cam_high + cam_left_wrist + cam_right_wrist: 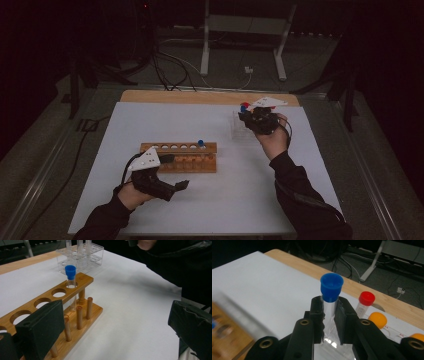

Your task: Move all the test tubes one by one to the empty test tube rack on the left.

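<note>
The right gripper [329, 315] is clenched on a clear plastic test tube with a blue cap [331, 287]: in the right gripper view its two black jaws press on the tube's wall just below the cap, and the tube stands upright between them. In the high view this gripper [248, 116] sits over the far right part of the white table top [240, 190], above a clear plastic tube rack [239, 129], with the blue cap [243, 108] just visible beside a spot of red.

Beyond the held tube, the right gripper view shows a second clear tube with a red cap [366, 298] and a round orange cap [377, 319] near it; they seem to stand in the clear rack, though the rack itself is hard to make out there.

A wooden test-tube rack with a row of round holes and short pegs [180, 156] lies near the middle of the table. One clear tube with a blue cap [70, 272] stands upright in the hole next to the rack's right end [82, 280].

The left gripper [175, 172] is released, its jaws standing wide apart with nothing between them. It rests low at the near left end of the wooden rack, and in the left gripper view one jaw overlaps the rack's near end while the other is well clear over bare table.
</note>
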`<state>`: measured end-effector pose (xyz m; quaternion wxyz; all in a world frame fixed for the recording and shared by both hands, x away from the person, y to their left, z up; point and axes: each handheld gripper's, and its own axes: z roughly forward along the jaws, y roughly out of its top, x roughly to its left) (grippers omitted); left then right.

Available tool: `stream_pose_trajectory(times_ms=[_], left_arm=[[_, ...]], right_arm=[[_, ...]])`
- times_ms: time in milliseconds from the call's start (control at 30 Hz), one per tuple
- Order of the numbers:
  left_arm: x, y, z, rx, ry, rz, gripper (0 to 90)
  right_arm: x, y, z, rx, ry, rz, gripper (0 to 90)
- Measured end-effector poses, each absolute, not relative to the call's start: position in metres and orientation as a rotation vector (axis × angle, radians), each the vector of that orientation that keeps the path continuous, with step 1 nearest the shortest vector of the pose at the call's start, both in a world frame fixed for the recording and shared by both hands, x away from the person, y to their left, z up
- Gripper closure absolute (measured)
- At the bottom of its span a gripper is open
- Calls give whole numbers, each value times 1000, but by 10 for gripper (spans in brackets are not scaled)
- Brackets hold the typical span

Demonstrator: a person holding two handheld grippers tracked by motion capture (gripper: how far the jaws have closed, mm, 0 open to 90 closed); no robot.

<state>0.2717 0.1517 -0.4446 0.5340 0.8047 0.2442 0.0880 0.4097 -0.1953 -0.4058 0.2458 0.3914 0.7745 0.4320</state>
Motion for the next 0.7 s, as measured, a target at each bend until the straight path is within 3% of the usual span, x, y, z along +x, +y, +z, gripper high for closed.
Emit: stream_pose_trajectory(times_ms=[700], left_arm=[[274,134,-432,1918,521,195,18]], right_arm=[[312,-179,-421,855,2354,1295,766]])
